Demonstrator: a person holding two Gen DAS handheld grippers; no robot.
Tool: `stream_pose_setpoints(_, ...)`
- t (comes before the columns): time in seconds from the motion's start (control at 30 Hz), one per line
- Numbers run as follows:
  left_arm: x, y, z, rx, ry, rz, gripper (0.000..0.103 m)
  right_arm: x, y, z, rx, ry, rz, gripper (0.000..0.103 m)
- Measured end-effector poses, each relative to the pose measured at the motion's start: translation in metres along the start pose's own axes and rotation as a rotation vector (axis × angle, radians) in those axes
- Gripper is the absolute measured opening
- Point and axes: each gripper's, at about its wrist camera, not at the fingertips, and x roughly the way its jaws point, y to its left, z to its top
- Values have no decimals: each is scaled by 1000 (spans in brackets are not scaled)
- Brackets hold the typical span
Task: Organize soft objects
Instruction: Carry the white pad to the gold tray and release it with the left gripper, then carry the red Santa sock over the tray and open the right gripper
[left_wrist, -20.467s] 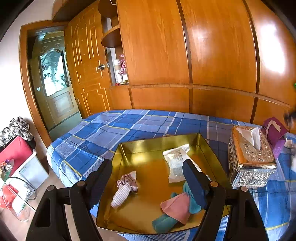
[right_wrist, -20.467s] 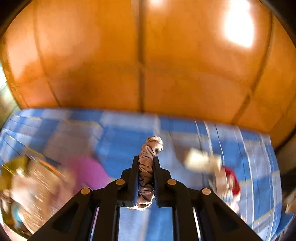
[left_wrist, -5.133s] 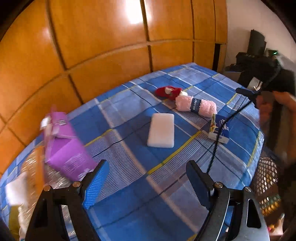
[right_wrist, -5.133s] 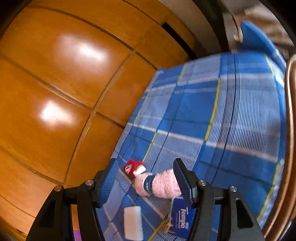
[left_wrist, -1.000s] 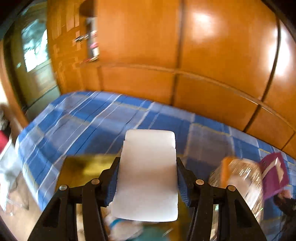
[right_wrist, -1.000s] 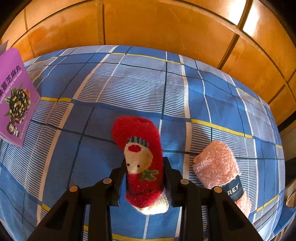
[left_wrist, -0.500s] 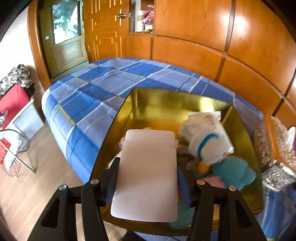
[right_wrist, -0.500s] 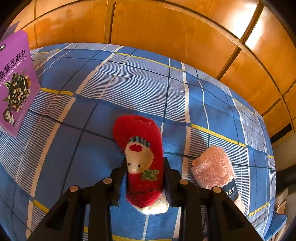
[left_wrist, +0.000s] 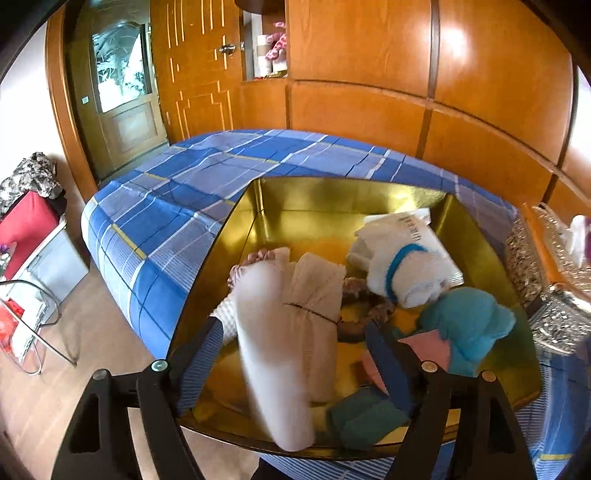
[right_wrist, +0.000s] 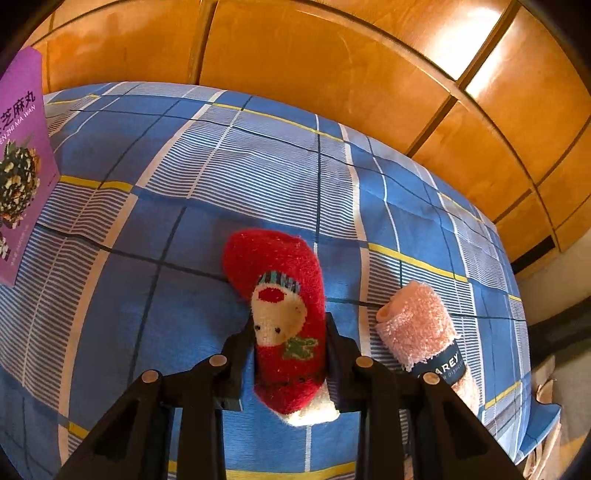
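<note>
Left gripper (left_wrist: 295, 354) jaws opening, blurred white pad (left_wrist: 275, 354) seemingly loose between them above tray (left_wrist: 351, 195); right gripper (right_wrist: 290, 349) clamps 1 sock (right_wrist: 280, 295)

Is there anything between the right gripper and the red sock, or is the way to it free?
Nothing visible stands in the way. The right gripper already has its fingers on both sides of the red sock, pressing on it where it lies on the blue checked bedcover. The pink rolled towel lies apart, to the side.
</note>
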Motion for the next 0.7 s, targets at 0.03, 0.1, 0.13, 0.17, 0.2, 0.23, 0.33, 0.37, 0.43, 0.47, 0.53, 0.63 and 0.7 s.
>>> stream_pose_setpoints(0.03, -2, 0, 1, -2, -2, -5, 82, 0, 1, 0, 5, 1, -7, 29)
stream_pose_setpoints(0.1, -5, 0, 2, -10, -4, -19, 84, 0, 1, 0, 16, 4, -14, 29)
stream_pose_setpoints(0.13, -7, 0, 3, -11, -6, -26, 85, 0, 1, 1, 20, 6, -17, 28)
stream_pose_setpoints(0.17, -9, -1, 4, -11, -10, -28, 86, 0, 1, 1, 23, 10, -19, 28)
stream_pose_setpoints(0.2, -12, -2, 5, -11, -17, -32, 86, 0, 1, 2, 29, 17, -21, 27)
stream_pose_setpoints(0.23, -15, -2, 6, -11, -24, -38, 87, 0, 2, 4, 35, 29, -22, 27)
stream_pose_setpoints(0.33, -23, -6, 9, -2, -44, -48, 88, 2, 0, 9, 63, 61, -14, 26)
stream_pose_setpoints(0.37, -25, -6, 9, 1, -47, -50, 88, 2, -2, 12, 79, 70, 0, 25)
stream_pose_setpoints(0.43, -29, -8, 10, 13, -55, -57, 88, 3, -8, 20, 126, 93, 58, 25)
stream_pose_setpoints(0.47, -31, -9, 10, 17, -59, -59, 88, 3, -10, 26, 148, 102, 90, 25)
stream_pose_setpoints(0.53, -34, -11, 11, 28, -67, -60, 88, -4, -9, 41, 162, 88, 117, 25)
stream_pose_setpoints(0.63, -37, -12, 11, 39, -69, -71, 88, -20, -5, 69, 160, 54, 164, 25)
stream_pose_setpoints(0.7, -39, -13, 11, 44, -70, -76, 88, -36, 0, 91, 141, 18, 184, 25)
